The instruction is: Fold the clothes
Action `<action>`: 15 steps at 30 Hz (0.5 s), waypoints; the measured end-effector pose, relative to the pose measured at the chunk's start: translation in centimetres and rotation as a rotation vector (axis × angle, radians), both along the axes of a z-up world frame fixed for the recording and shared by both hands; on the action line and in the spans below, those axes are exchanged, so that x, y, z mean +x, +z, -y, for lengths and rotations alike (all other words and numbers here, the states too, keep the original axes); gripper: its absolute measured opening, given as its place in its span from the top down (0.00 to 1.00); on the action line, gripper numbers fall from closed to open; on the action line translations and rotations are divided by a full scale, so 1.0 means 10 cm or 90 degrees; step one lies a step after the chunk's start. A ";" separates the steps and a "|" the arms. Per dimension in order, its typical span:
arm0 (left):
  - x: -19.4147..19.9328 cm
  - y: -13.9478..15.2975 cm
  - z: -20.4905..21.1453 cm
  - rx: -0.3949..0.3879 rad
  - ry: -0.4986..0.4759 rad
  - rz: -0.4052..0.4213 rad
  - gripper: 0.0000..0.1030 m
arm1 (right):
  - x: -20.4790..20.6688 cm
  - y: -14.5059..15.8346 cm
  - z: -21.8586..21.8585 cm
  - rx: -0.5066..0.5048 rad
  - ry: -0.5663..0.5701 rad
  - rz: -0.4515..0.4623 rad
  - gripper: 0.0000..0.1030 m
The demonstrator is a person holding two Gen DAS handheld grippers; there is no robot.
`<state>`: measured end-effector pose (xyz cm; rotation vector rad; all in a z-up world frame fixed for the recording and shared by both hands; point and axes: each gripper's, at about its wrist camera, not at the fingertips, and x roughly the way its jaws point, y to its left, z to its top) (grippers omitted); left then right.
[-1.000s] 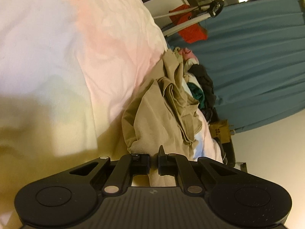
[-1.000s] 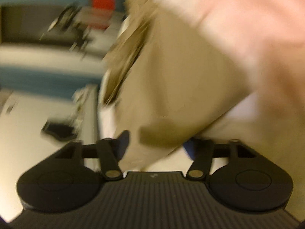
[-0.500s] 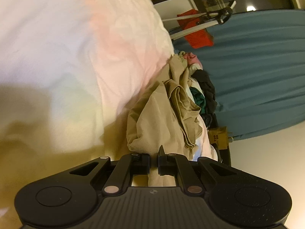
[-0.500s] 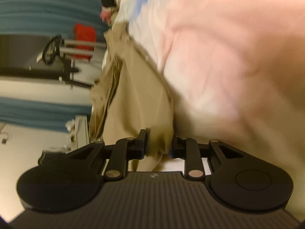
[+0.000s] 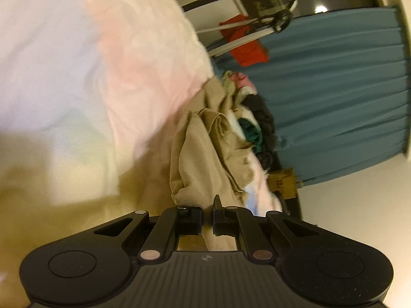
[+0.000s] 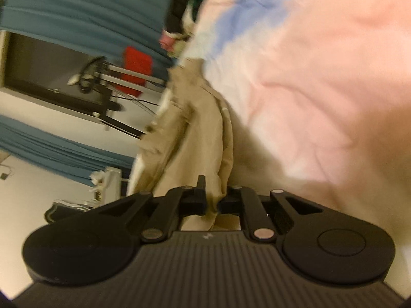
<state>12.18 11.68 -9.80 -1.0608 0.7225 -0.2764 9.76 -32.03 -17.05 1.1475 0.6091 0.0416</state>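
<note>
Dim warm light, motion blur, fisheye.

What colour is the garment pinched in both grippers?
Tan garment, clearest in the left wrist view.

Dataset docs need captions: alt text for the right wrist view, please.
The right gripper is shut on a fold of tan trousers lying on a pink and blue bedspread. Behind are a teal curtain and a red cloth.
</note>
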 end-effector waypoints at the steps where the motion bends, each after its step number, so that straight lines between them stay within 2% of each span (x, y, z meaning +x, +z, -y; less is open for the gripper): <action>1: -0.06 0.04 -0.01 -0.005 0.003 0.008 0.93 | -0.03 0.07 0.00 -0.006 0.004 0.008 0.91; 4: -0.33 0.17 -0.02 -0.001 0.009 0.025 0.94 | -0.14 0.26 -0.04 -0.033 0.015 0.028 0.91; 7: -0.68 0.30 -0.04 0.017 -0.005 0.047 0.94 | -0.50 0.34 -0.12 -0.065 0.021 0.038 0.91; 10: -1.03 0.41 -0.02 0.016 -0.020 0.051 0.94 | -0.89 0.39 -0.14 -0.076 0.017 0.045 0.91; 15: -1.75 0.55 -0.02 0.019 -0.016 0.055 0.94 | -1.57 0.63 -0.22 -0.142 0.018 0.059 0.91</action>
